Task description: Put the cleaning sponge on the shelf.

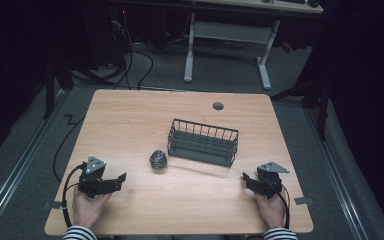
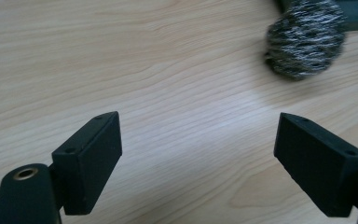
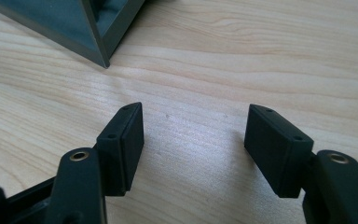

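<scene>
— High view, going left to right: left gripper (image 1: 119,178) resting near the table (image 1: 130,115) edge, jaws released, holding nothing.
— Then ball (image 1: 158,159) lying mid-table, just beside the basket (image 1: 203,142)?
— Sitting at its left end, yes, well apart from both grippers.
— And right gripper (image 1: 245,178)?
— Also gaping, grasping nothing.

In the left gripper view the ball of grey-and-white yarn (image 2: 305,39) is cut by the top edge and looks soft, out of focus. Behind it stands a dark corner, perhaps the wire basket (image 2: 354,14), but too little of it enters the picture to be sure. In the right gripper view the basket (image 3: 70,25) is cut by the top and left edges. In the high view the person's forearms (image 1: 78,232) are cut at the striped sleeves by the bottom edge.
</scene>
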Demonstrator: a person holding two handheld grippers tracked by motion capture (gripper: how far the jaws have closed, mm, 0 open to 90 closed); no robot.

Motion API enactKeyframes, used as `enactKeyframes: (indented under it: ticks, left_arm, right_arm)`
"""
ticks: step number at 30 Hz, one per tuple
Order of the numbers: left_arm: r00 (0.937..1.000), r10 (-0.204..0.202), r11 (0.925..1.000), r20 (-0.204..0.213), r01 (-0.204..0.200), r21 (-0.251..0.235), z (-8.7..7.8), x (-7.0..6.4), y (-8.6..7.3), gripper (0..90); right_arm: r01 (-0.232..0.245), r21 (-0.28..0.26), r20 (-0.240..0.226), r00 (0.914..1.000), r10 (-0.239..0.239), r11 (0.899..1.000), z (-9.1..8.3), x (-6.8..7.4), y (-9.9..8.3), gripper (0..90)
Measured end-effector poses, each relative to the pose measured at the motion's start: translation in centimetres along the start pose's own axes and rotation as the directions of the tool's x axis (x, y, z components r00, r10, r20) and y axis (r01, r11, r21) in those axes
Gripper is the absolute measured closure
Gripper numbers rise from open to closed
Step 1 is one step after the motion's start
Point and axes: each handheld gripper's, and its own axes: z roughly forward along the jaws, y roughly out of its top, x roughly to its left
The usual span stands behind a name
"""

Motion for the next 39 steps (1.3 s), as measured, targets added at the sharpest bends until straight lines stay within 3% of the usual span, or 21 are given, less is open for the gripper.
enactKeyframes:
  ticks: [2,5,7,10,12,19,21,26,32,34,39]
  left_arm:
    - [0.9998,-0.005,1.0000,0.018,0.005,-0.006,0.1,-0.4,0.2,15.5]
    - [0.9977,0.021,0.9997,0.064,-0.020,-0.016,0.5,-1.9,1.2,15.0]
    - [0.9934,0.064,0.9979,0.095,-0.063,-0.016,1.5,-3.5,2.4,14.1]
    - [0.9895,0.091,0.9959,0.113,-0.090,-0.009,2.3,-4.4,3.4,13.9]
    - [0.9834,0.125,0.9918,0.131,-0.127,0.007,3.8,-5.6,4.7,13.8]
    - [0.9788,0.154,0.9869,0.136,-0.159,0.028,6.5,-7.3,6.5,14.7]
    - [0.9762,0.179,0.9802,0.122,-0.188,0.063,7.7,-8.0,7.1,15.2]
    - [0.9789,0.166,0.9797,0.119,-0.177,0.093,9.1,-8.1,7.4,16.6]
    - [0.9846,0.143,0.9781,0.101,-0.156,0.138,10.0,-7.9,7.4,30.3]
    - [0.9857,0.128,0.9797,0.109,-0.143,0.141,10.1,-7.8,7.3,31.9]
    - [0.9846,0.136,0.9792,0.111,-0.150,0.137,9.9,-7.7,7.1,35.3]
  right_arm:
    - [-0.012,0.003,-0.006,0.9999,0.013,1.000,0.0,-0.1,0.0,37.3]
    - [-0.010,0.003,-0.003,0.9999,0.010,1.000,0.0,-0.1,0.0,37.1]
    - [-0.006,0.001,-0.002,1.0000,0.006,1.000,0.0,-0.1,0.0,36.8]
    - [0.001,0.001,0.008,1.0000,-0.001,1.000,0.0,0.1,0.0,37.2]
    - [-0.003,0.001,0.004,1.0000,0.003,1.000,0.0,0.0,0.0,36.7]
    - [-0.007,0.002,0.000,1.0000,0.007,1.000,0.0,-0.1,0.0,36.7]
    - [-0.009,0.003,0.001,1.0000,0.009,1.000,0.0,-0.1,0.0,36.7]
    - [-0.002,0.002,0.009,1.0000,0.002,1.000,0.0,0.1,0.0,36.7]
    - [-0.013,0.004,0.002,0.9999,0.013,1.000,0.0,0.0,0.0,36.4]
    - [-0.011,0.003,0.003,0.9999,0.011,1.000,0.0,0.0,0.0,36.3]
    - [-0.013,0.004,0.002,0.9999,0.013,1.000,0.0,0.0,0.0,36.2]
